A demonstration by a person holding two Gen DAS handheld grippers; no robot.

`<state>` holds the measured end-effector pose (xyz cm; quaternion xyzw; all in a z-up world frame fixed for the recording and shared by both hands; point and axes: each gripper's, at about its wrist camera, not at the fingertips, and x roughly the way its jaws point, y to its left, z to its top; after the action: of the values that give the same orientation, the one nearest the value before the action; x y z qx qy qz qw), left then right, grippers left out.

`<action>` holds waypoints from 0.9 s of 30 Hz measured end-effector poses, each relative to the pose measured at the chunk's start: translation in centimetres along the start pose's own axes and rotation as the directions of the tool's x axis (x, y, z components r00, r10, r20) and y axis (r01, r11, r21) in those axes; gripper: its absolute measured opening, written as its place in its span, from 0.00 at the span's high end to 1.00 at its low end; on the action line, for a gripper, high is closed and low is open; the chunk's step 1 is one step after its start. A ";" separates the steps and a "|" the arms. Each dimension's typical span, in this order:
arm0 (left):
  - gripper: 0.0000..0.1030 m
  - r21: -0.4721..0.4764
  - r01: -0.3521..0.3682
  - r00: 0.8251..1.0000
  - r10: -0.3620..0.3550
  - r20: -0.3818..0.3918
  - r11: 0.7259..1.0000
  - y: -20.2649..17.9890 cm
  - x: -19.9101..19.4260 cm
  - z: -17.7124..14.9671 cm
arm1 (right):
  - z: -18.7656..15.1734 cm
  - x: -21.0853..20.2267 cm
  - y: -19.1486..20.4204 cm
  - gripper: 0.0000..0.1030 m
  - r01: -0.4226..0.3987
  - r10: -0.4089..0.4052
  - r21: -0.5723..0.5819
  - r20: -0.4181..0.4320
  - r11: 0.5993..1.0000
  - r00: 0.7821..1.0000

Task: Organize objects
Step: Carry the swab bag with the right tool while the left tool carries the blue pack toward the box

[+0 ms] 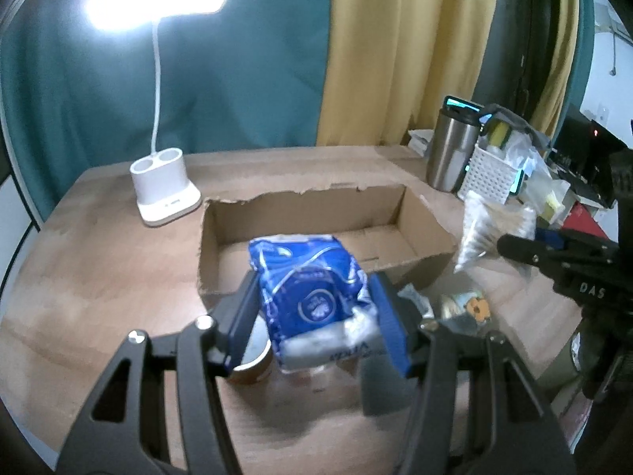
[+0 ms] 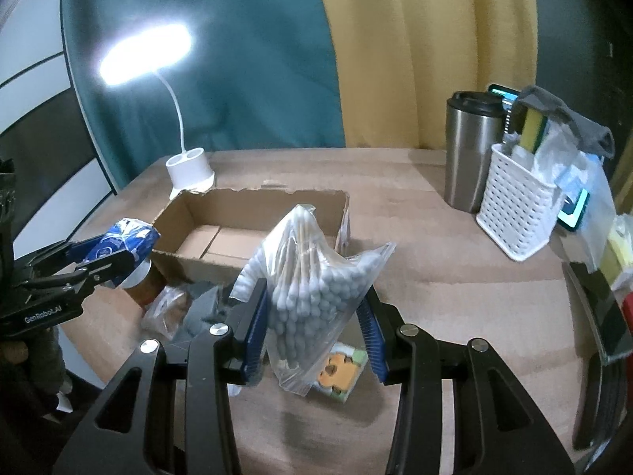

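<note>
The cardboard box lies open and bare inside, flanked by the lamp at ten o'clock and the steel tumbler and white basket at two o'clock.

A blue-and-white tissue pack, crumpled, sits tilted at centre frame. A clear bag of cotton swabs stands upright, centre. An open, empty cardboard box lies behind.

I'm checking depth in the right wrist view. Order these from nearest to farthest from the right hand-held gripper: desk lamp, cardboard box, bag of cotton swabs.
1. Bag of cotton swabs, clamped in the right hand-held gripper.
2. Cardboard box, just behind, left of centre.
3. Desk lamp, beyond the box, far left.
</note>
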<state>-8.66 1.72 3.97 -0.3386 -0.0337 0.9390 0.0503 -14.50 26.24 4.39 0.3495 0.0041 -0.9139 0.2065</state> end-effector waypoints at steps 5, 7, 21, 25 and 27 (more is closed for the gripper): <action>0.44 -0.002 0.008 1.000 -0.008 0.001 1.000 -0.3 1.0 0.9 | 1.1 1.3 -0.3 0.56 -0.020 0.020 -0.028 -0.015 0.999 1.000; 0.44 -0.005 0.009 1.000 -0.009 0.001 1.000 -0.5 1.4 1.3 | 1.4 1.7 -0.3 0.56 -0.028 0.027 -0.039 -0.019 0.999 0.999; 0.44 -0.035 0.005 1.000 -0.005 -0.015 0.999 -0.9 4.4 2.7 | 3.4 5.3 -0.3 0.56 -0.081 0.074 -0.113 -0.065 0.990 0.995; 0.44 -0.039 0.008 1.000 -0.009 -0.029 0.999 -1.1 5.5 2.9 | 3.6 6.4 -0.3 0.56 -0.098 0.087 -0.133 -0.086 0.986 0.993; 0.44 -0.041 0.010 0.999 -0.011 -0.033 0.999 -1.2 6.0 3.1 | 3.7 7.0 -0.3 0.56 -0.105 0.092 -0.143 -0.095 0.984 0.991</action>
<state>-15.15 3.52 2.67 -0.3548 -0.0536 0.9321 0.0490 -21.63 23.30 2.72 0.3731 0.0636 -0.8834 0.2765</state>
